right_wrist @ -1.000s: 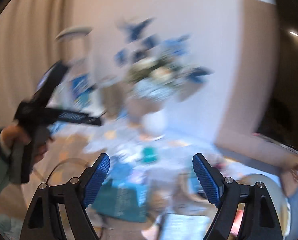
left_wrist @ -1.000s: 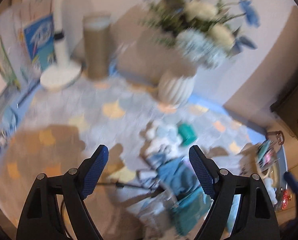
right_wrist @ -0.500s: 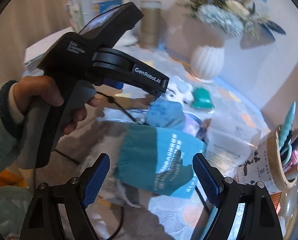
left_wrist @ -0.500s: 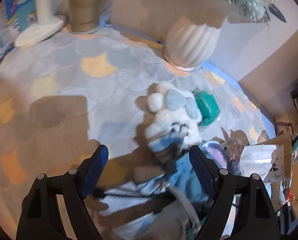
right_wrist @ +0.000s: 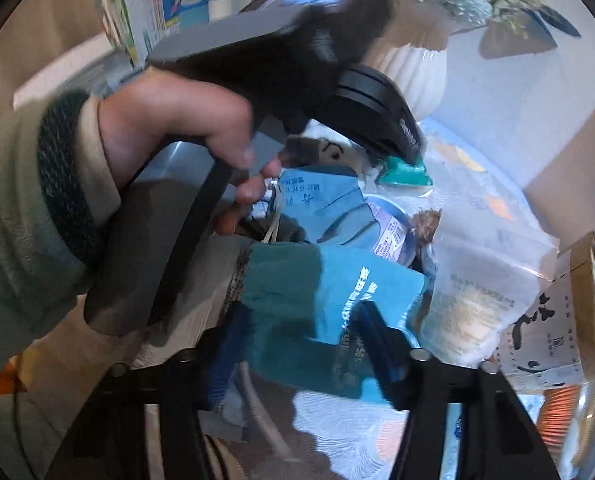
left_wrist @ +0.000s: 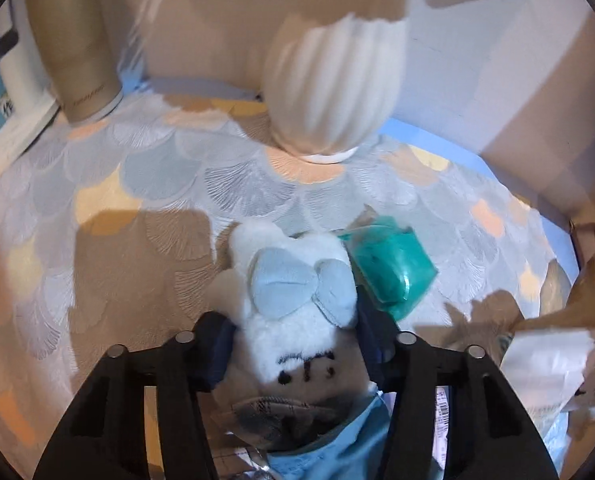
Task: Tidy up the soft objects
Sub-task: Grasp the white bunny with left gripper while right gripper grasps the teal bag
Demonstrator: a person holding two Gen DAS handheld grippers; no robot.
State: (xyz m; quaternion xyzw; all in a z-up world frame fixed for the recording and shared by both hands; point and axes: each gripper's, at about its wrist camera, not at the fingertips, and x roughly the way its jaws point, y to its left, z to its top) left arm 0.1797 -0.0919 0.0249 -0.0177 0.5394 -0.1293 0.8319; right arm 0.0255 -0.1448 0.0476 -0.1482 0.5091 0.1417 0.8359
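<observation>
Both grippers have just been closing: the left gripper [left_wrist: 295, 354] squeezes a white plush toy [left_wrist: 293, 320] (pale blue bow on its head) lying on the patterned tablecloth [left_wrist: 137, 184], beside a teal packet [left_wrist: 391, 270]; the right gripper [right_wrist: 297, 344] pinches a teal cloth [right_wrist: 317, 300] atop the clutter.

A plush toy [left_wrist: 293, 320] is lying on the patterned tablecloth [left_wrist: 137, 208], with a wrapped packet [left_wrist: 391, 270] touching its right side. A ribbed vase [left_wrist: 329, 88] is standing behind both (well back), and a cylindrical canister [left_wrist: 73, 40] is sitting far left of it.
</observation>
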